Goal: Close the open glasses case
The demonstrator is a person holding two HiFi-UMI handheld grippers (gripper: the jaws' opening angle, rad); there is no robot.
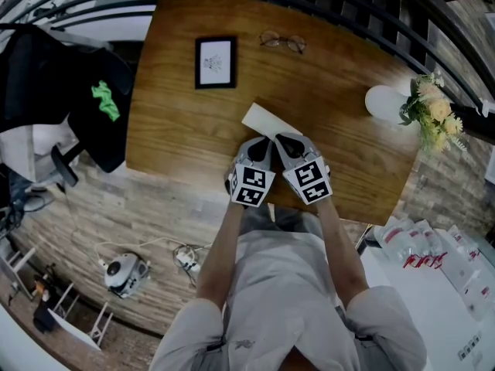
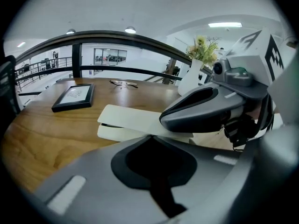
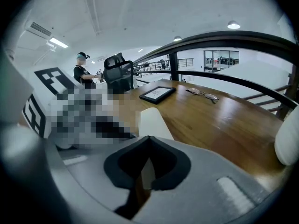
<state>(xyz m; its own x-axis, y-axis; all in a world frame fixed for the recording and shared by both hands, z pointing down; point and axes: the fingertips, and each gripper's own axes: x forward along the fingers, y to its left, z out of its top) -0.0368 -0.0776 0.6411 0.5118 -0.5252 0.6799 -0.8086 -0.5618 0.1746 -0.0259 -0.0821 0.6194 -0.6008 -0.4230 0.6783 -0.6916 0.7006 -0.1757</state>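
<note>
A cream glasses case (image 1: pixel 265 120) lies on the wooden table (image 1: pixel 178 130) near its front edge. In the left gripper view the case (image 2: pixel 133 120) shows its lid lying low over the base, with a thin dark gap at the left end. My left gripper (image 1: pixel 261 142) and right gripper (image 1: pixel 285 141) sit side by side at the case's near end, both shut with nothing between the jaws. From the left gripper (image 2: pixel 149 136), the right gripper's finger (image 2: pixel 201 108) lies over the lid's right end. Past the right gripper (image 3: pixel 148 138) the case (image 3: pixel 152 120) runs away along the table.
A black picture frame (image 1: pixel 215 62) and a pair of glasses (image 1: pixel 281 41) lie at the table's far side. A white vase (image 1: pixel 384 103) with flowers (image 1: pixel 431 114) stands at the right. A dark railing runs behind the table; a black chair (image 1: pixel 93 107) stands left.
</note>
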